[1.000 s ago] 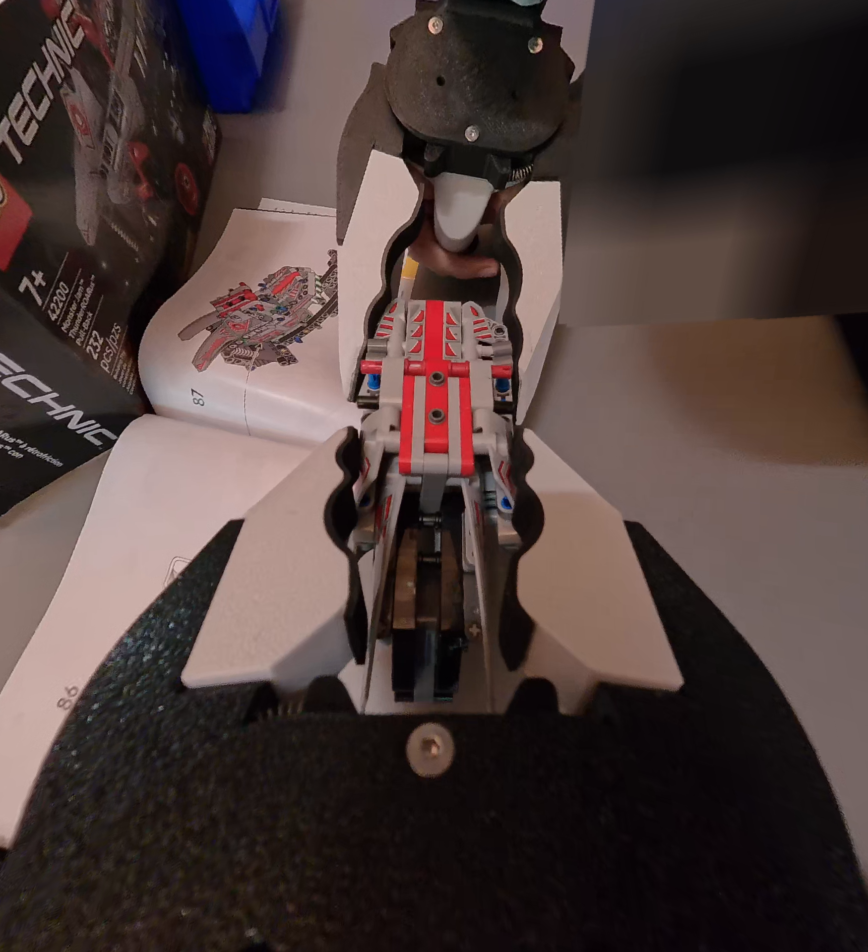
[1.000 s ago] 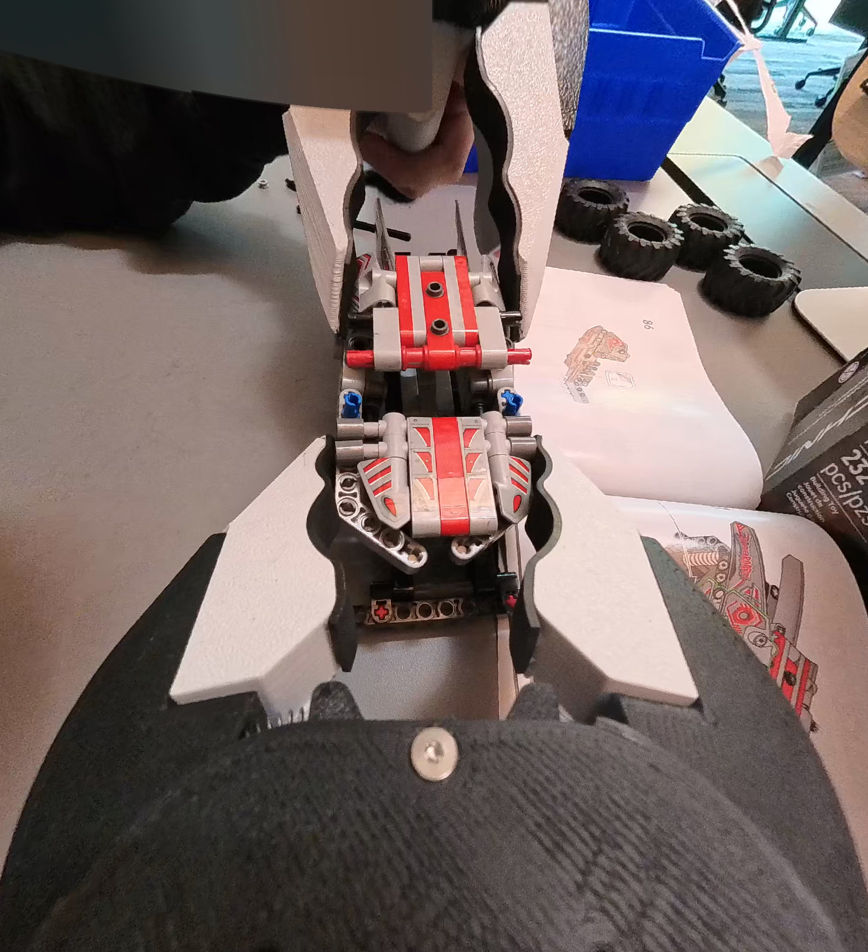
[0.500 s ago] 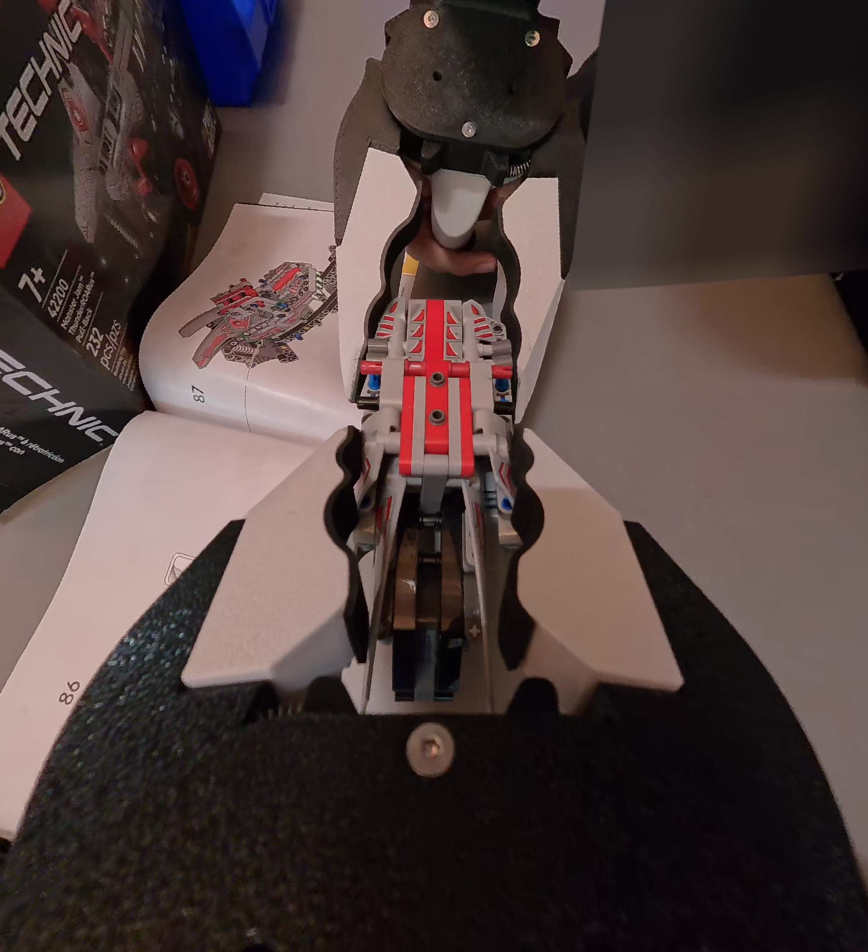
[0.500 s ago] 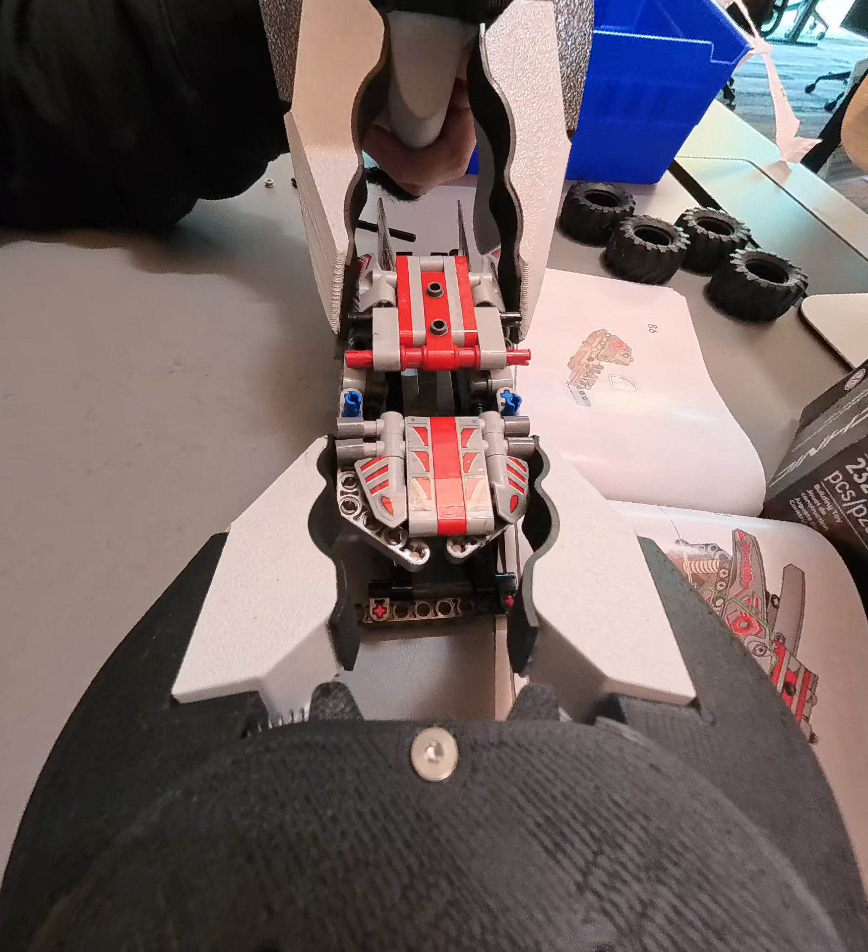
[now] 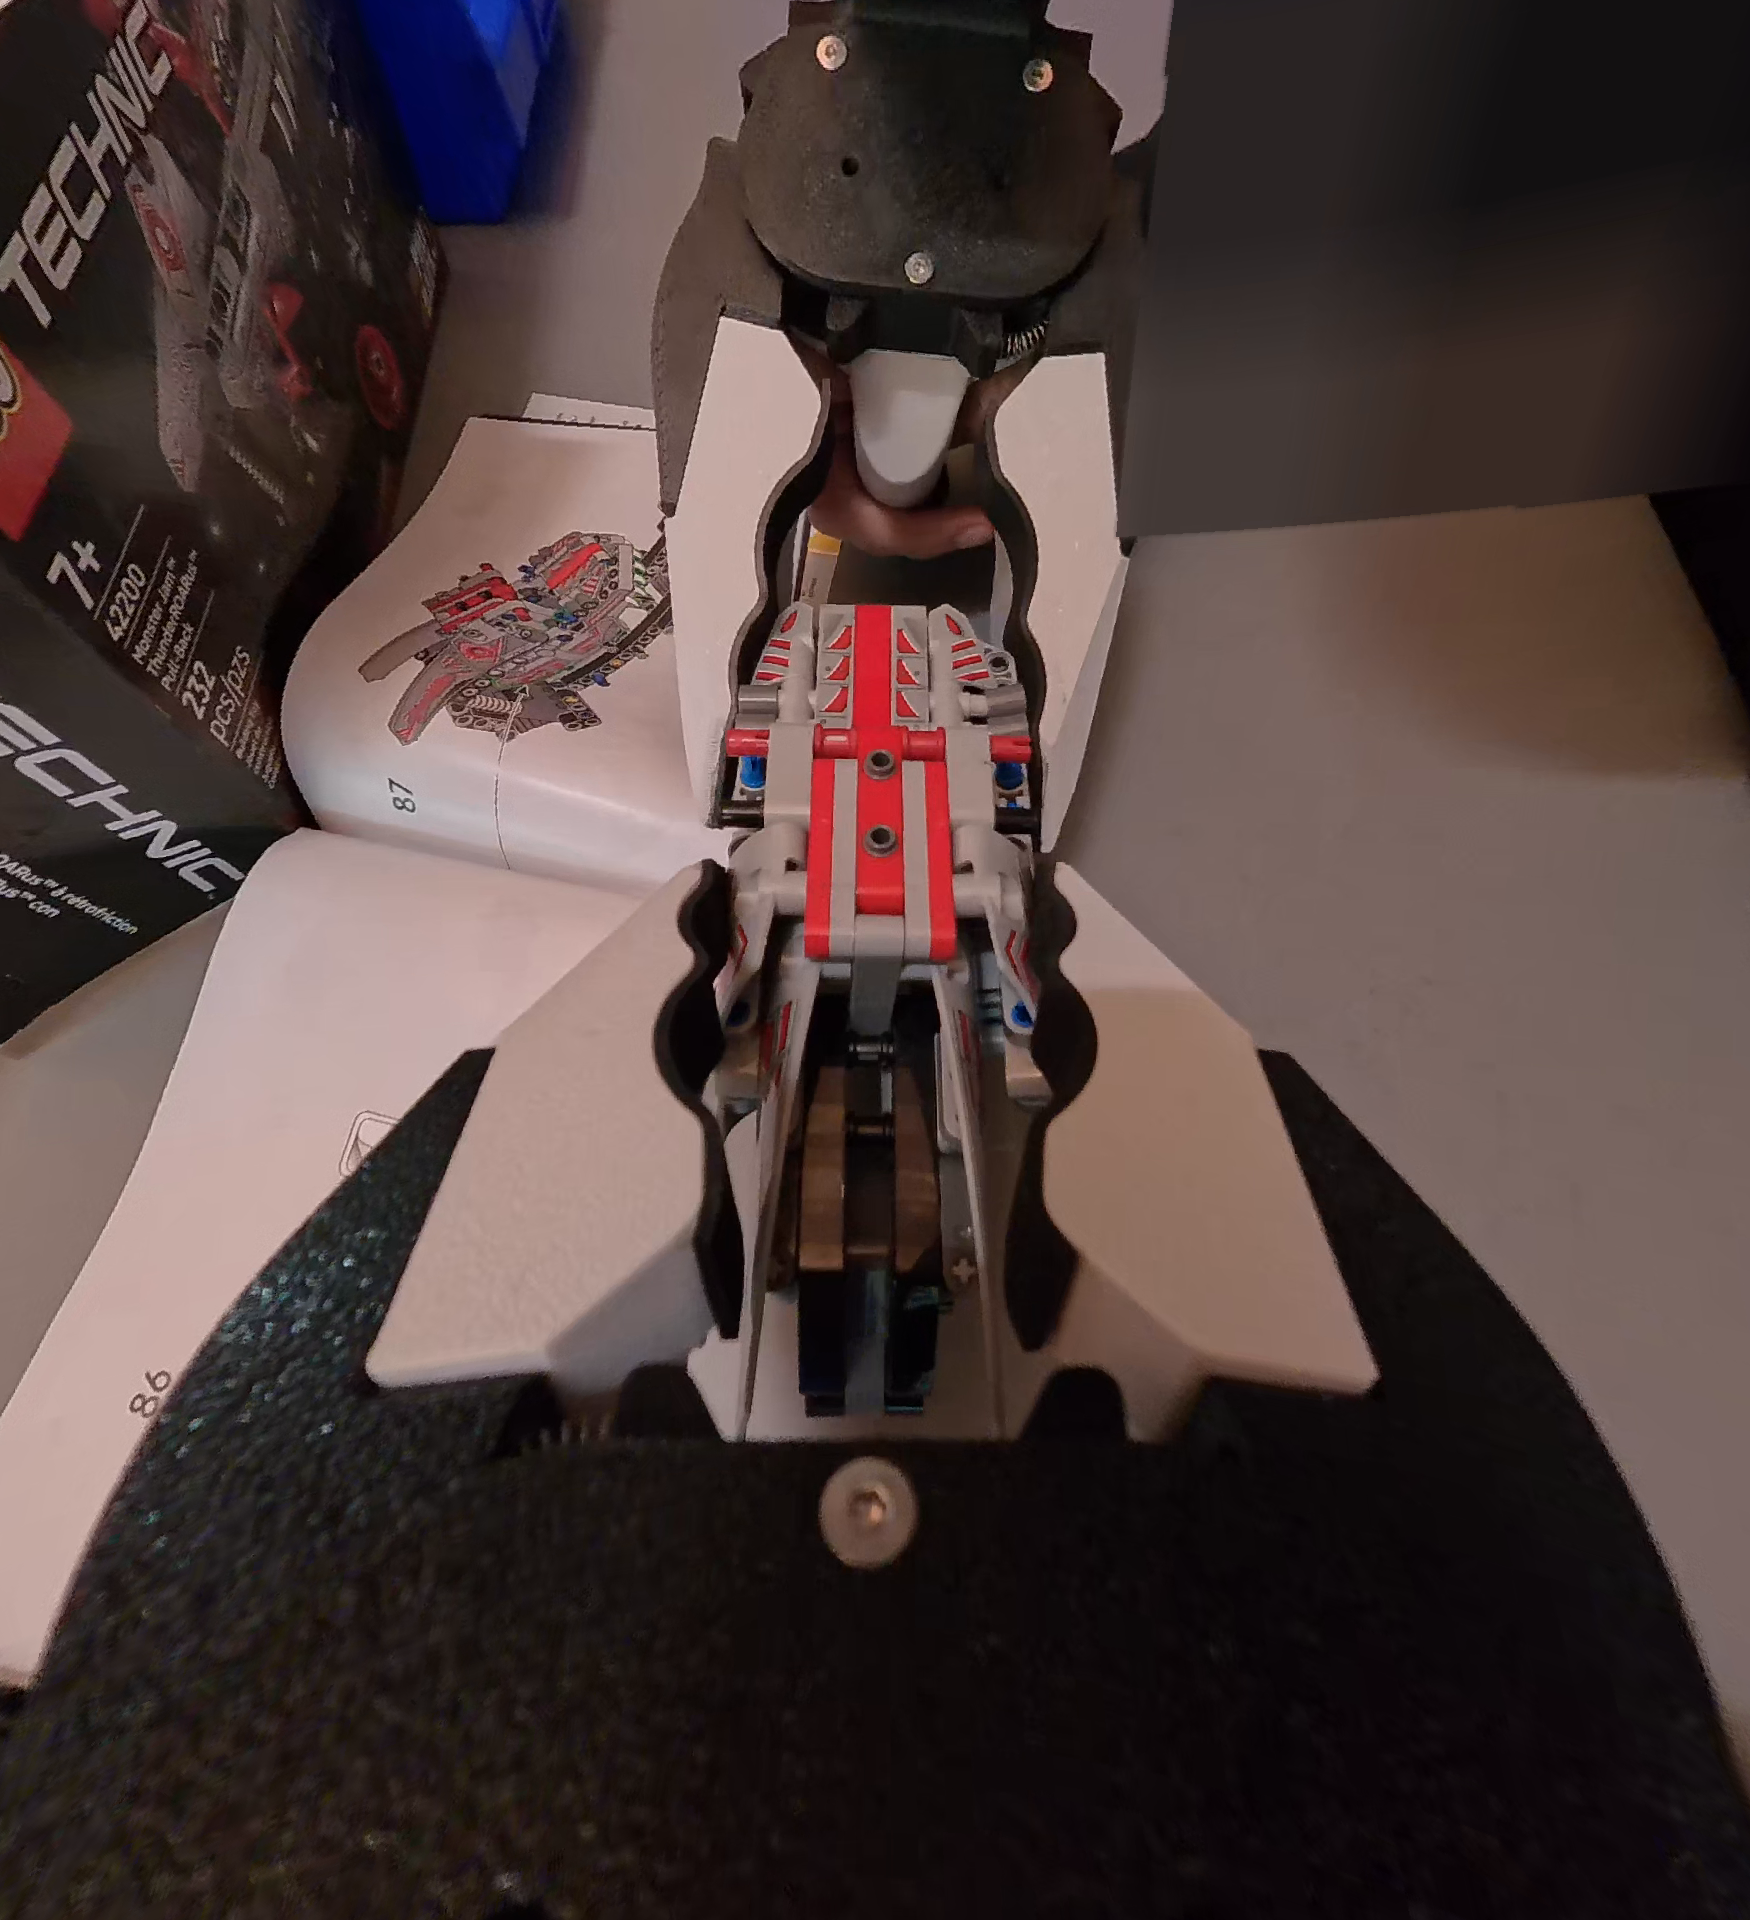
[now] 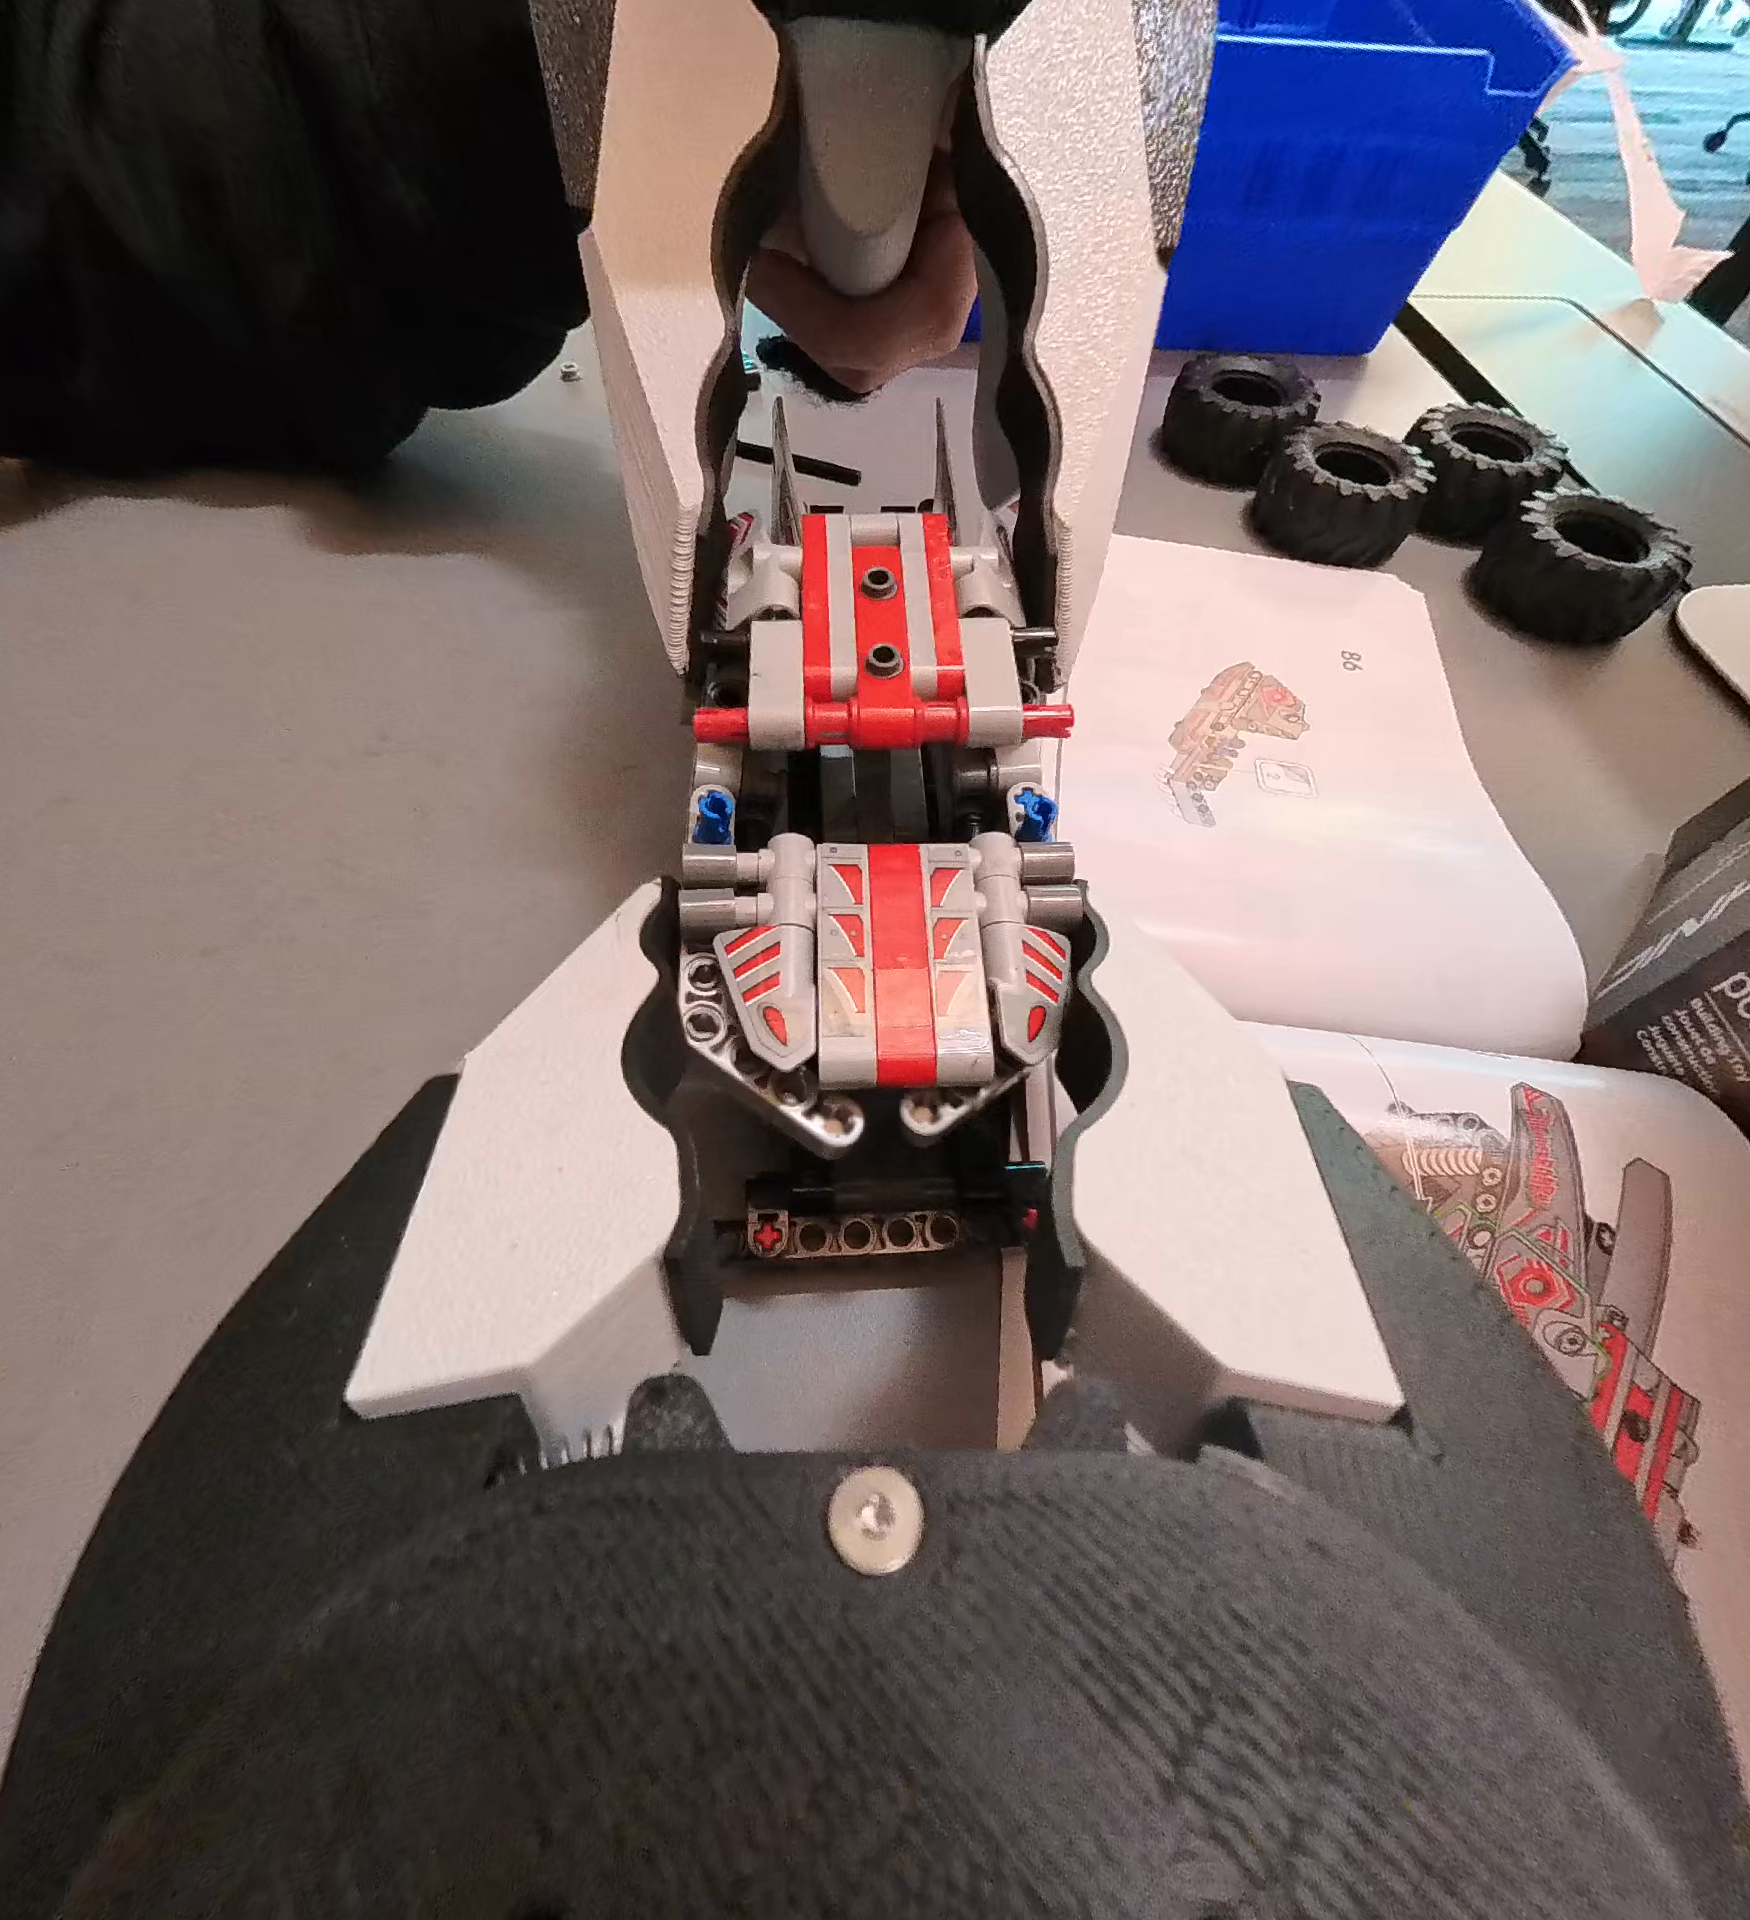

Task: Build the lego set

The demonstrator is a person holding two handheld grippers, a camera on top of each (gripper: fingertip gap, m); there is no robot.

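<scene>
A red and grey lego vehicle body (image 5: 881, 831) without wheels is held between my two grippers, just above the open booklet. My left gripper (image 5: 879, 935) is shut on its rear part, with the fingers on both sides. My right gripper (image 5: 879, 800) faces it and is shut on the front end. In the right wrist view, my right gripper (image 6: 876, 914) clamps the sloped nose of the body (image 6: 881, 966). The left gripper (image 6: 871, 665) clamps the far section, behind a red cross axle (image 6: 881, 720). A hand (image 6: 850, 312) holds the left gripper's handle.
An open instruction booklet (image 6: 1266, 810) lies under and beside the model, also in the left wrist view (image 5: 497, 727). The black lego box (image 5: 71, 468) stands beside it. Several black tyres (image 6: 1422, 488) lie in front of a blue bin (image 6: 1349, 156). A black sleeve (image 6: 175, 208) is at the far left. My two grippers' fingertips are within a few centimetres of each other.
Both grippers keep their hold on the model. The two views have shifted only slightly, and the model sits the same way between the fingers.
</scene>
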